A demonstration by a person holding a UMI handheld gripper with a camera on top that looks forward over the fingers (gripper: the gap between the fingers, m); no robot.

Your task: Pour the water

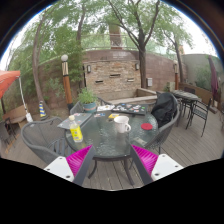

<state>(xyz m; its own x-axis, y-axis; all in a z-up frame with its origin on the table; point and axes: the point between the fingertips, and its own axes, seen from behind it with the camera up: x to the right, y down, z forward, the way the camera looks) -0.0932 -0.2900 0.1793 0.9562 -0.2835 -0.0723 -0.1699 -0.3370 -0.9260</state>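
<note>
Beyond the tongs (111, 160) | yellow bottle (75, 131) and cup (122, 125) on glass table (100, 140) | tongs wide open, empty

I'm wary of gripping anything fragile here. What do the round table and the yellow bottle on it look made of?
Table: seemingly a clear glass top, since the decking shows through, on a dark frame, probably metal. Yellow bottle: opaque, likely plastic, though too small to be sure. The open gripper is short of both.

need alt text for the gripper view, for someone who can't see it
The gripper, its two fingers open and holding nothing, points at a round glass-topped patio table just ahead on a wooden deck. On the table stand a yellow bottle and a white cup, with grey metal chairs around it and trees beyond.
</note>
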